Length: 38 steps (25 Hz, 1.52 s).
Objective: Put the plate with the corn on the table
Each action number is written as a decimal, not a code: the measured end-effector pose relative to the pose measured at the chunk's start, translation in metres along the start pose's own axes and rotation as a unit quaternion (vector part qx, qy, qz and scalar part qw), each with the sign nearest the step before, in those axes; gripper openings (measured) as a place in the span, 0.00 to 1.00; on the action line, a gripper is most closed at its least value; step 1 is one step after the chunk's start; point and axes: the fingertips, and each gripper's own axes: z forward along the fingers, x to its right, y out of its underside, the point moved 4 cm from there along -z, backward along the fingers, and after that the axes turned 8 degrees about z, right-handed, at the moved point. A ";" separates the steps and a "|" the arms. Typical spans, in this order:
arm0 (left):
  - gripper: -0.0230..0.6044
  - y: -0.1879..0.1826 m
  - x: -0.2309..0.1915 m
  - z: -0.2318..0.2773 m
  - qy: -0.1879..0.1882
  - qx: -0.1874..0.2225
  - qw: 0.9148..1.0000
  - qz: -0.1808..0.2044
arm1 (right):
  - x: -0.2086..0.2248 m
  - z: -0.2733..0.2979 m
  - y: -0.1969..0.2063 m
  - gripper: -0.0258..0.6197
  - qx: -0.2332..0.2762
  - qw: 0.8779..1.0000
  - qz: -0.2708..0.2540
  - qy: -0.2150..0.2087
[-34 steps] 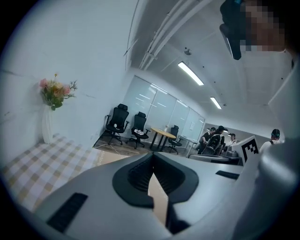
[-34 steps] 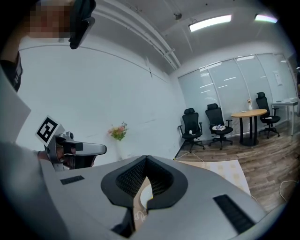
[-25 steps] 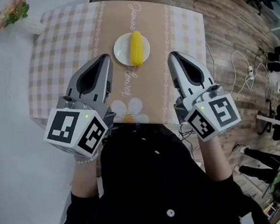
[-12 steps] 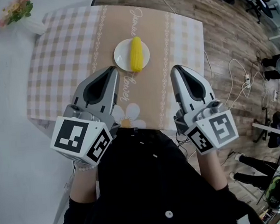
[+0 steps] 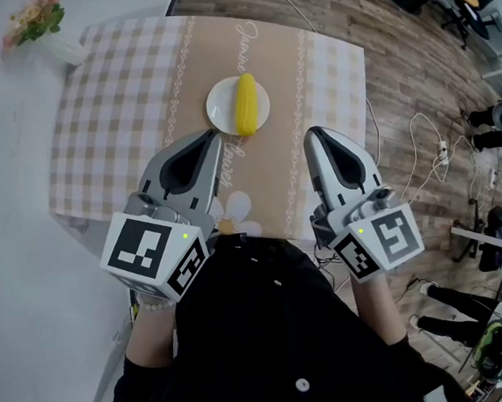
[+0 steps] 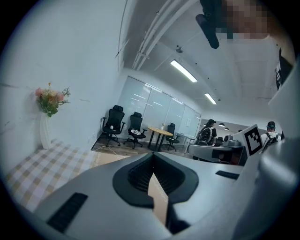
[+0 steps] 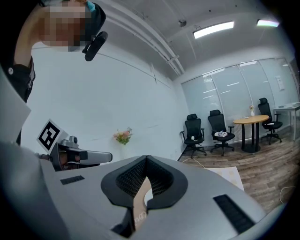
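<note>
Both grippers sit lower in the frame, relative to the plate, than one second ago, when their tips were about level with it; the left one now also angles toward it.

Head view: the plate (image 5: 228,118) rests on the table (image 5: 117,94), upper centre of the frame, on the tan middle strip of the cloth. The corn (image 5: 245,103) lies across the plate, long axis running up-frame with a slight tilt. The left gripper (image 5: 213,137) points up and right, tip just below the plate's lower-left rim, not touching. The right gripper (image 5: 314,135) stands further off, lower right of the plate. The left is nearer.

Left gripper view: the left gripper (image 6: 152,157) has its jaws together at the tips, nothing held. Checked cloth and a vase of flowers (image 6: 47,112) show at left.

Right gripper view: the right gripper (image 7: 146,160) likewise has its jaws closed and empty.

Judgement: the plate appears already placed; no grip remains on it.
</note>
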 end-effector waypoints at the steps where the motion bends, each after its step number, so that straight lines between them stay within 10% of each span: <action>1: 0.06 0.001 0.000 0.000 0.001 -0.001 1.000 -0.001 | 0.000 0.000 0.001 0.10 0.000 1.000 0.000 0.001; 38: 0.06 0.007 0.000 0.001 0.008 -0.015 1.000 -0.008 | 0.000 0.008 0.009 0.10 -0.012 1.000 0.006 -0.003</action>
